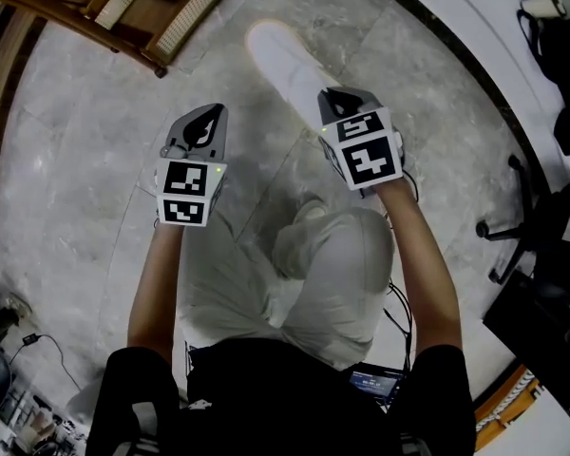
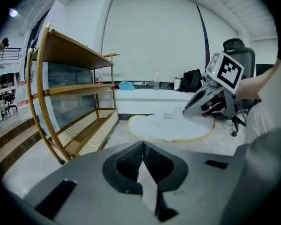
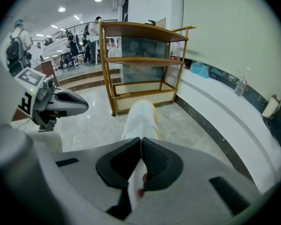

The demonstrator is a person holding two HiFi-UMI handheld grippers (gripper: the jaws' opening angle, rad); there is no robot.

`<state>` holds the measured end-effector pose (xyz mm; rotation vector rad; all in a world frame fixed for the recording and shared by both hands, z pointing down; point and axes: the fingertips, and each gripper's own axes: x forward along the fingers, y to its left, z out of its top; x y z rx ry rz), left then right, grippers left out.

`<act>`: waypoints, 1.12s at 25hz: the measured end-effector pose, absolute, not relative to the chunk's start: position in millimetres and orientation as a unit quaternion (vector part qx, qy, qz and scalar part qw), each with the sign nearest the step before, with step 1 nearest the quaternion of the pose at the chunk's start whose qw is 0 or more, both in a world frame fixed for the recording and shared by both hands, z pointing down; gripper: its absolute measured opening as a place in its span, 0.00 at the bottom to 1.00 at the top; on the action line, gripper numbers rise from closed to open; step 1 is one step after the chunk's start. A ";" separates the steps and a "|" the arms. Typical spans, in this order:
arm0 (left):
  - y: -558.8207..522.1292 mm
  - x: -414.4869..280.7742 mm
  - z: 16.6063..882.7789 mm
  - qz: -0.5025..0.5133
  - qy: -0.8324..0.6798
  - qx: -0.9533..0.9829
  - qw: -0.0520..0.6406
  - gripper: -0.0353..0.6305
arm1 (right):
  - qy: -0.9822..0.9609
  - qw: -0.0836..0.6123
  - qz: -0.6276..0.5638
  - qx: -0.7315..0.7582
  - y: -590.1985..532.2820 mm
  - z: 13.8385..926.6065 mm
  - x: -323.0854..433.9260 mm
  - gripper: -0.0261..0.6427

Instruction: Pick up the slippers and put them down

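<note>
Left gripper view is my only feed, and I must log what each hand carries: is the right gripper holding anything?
Observer: Yes. In the right gripper view the right gripper is shut on one end of a white slipper.
Operator: Which way does the slipper point?
Observer: Away from the person, toward the foot of the wooden shelf rack.
Operator: And from above, does my left gripper carry one?
Observer: No. In the head view the left gripper has only grey floor ahead of its tips.
</note>
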<state>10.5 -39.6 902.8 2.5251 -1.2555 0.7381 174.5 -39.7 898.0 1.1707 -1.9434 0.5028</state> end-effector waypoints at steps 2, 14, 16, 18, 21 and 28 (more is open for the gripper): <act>-39.7 15.6 909.6 0.249 -0.426 0.863 0.107 0.06 | -0.766 0.402 0.192 0.464 -39.2 907.3 180.0 0.05; -32.6 35.6 936.1 0.251 -0.406 0.874 0.088 0.06 | -0.757 0.406 0.212 0.467 -20.1 952.9 198.3 0.05; -30.5 38.5 941.3 0.253 -0.403 0.875 0.088 0.06 | -0.752 0.411 0.215 0.469 -17.6 963.8 202.8 0.05; -28.1 38.6 946.6 0.257 -0.400 0.876 0.088 0.06 | -0.748 0.415 0.220 0.468 -14.7 976.0 204.9 0.05; -25.7 36.3 954.2 0.265 -0.399 0.874 0.085 0.06 | -0.744 0.421 0.229 0.466 -11.2 994.5 207.2 0.05; -19.3 25.3 968.6 0.282 -0.400 0.869 0.079 0.06 | -0.739 0.431 0.248 0.455 -3.5 1038.0 203.4 0.05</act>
